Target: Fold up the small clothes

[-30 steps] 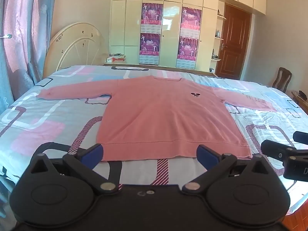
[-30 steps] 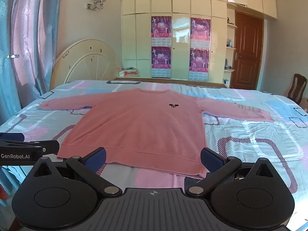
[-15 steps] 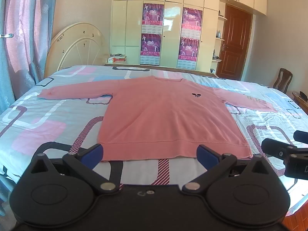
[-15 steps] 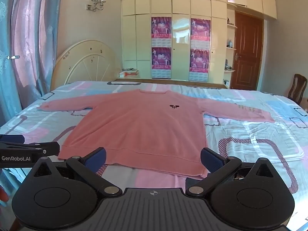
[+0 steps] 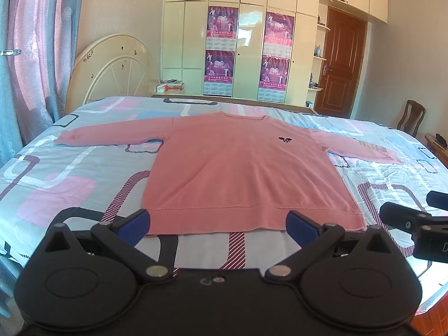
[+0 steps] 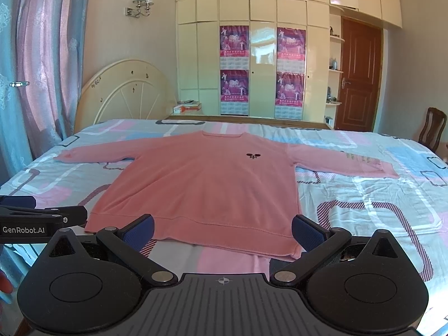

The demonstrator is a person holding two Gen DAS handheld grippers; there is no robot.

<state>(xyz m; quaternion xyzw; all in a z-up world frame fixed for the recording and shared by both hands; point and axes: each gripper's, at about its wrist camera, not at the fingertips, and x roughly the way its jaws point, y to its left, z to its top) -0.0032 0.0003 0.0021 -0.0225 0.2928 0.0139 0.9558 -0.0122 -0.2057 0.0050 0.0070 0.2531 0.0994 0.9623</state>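
Observation:
A pink long-sleeved sweater [image 5: 240, 168] lies flat and face up on the bed, sleeves spread to both sides, hem nearest me; it also shows in the right wrist view [image 6: 207, 184]. A small dark logo [image 5: 285, 139] sits on its chest. My left gripper [image 5: 217, 225] is open and empty, just short of the hem, near the left half. My right gripper [image 6: 223, 232] is open and empty, just short of the hem's right half. Each gripper shows at the edge of the other's view.
The bed [image 5: 61, 173] has a patterned pink, blue and white sheet. A cream headboard [image 5: 112, 67] stands at the far left, wardrobes with posters [image 5: 249, 53] behind, a brown door [image 5: 343, 64] and a wooden chair [image 5: 411, 120] at right. Curtains [image 5: 30, 56] hang at left.
Both grippers have risen slightly; the sweater sits a little lower in both views. Nothing was grasped and the sweater has not moved.

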